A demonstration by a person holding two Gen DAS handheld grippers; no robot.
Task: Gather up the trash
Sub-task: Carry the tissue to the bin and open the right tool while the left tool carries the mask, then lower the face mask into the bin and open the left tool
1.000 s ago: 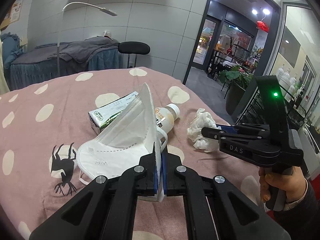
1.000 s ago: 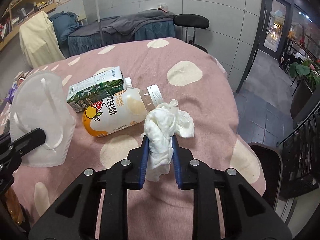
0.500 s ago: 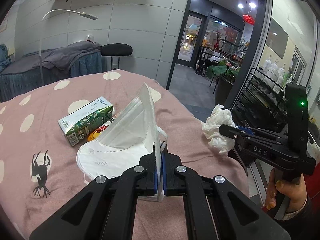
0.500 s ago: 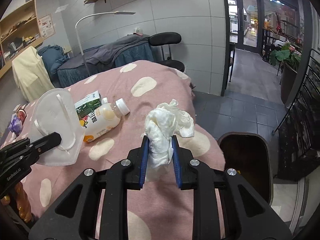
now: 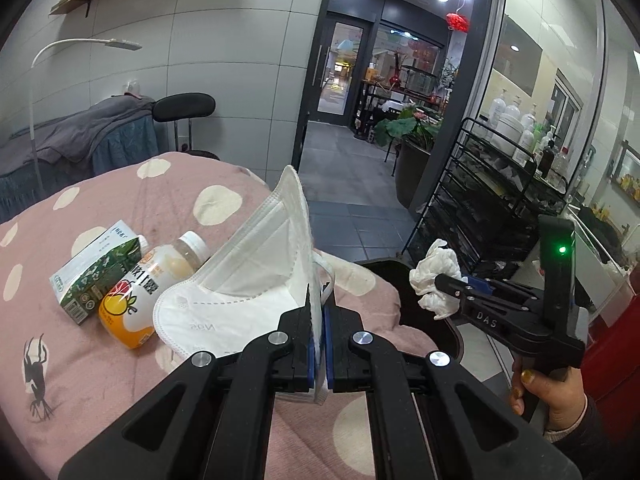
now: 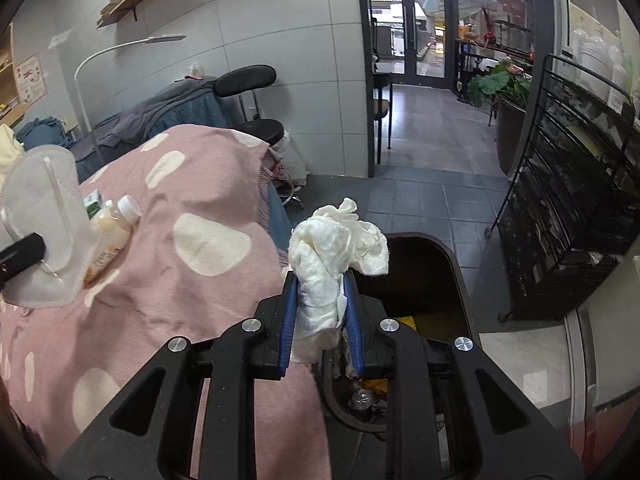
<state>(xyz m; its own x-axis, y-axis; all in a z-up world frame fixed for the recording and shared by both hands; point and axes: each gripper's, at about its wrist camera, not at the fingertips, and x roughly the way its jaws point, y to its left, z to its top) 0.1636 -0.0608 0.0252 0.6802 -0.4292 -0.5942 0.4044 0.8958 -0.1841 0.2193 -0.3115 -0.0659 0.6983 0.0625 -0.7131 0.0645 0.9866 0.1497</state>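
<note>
My left gripper is shut on a white N95 face mask, held above the pink spotted bed cover. My right gripper is shut on a crumpled white tissue and holds it over the rim of a dark trash bin beside the bed. The tissue and bin also show in the left wrist view. A green-and-white drink carton and a plastic juice bottle lie on the cover to the left of the mask.
A black wire rack with bottles stands right of the bin. A black stool, a floor lamp and a grey covered bed are behind. A tiled floor leads to glass doors.
Both grippers have lifted off the bed and swung right. The tissue went from lying by the bottle to hanging over the trash bin. The mask rose and moved toward the bed's right edge.
</note>
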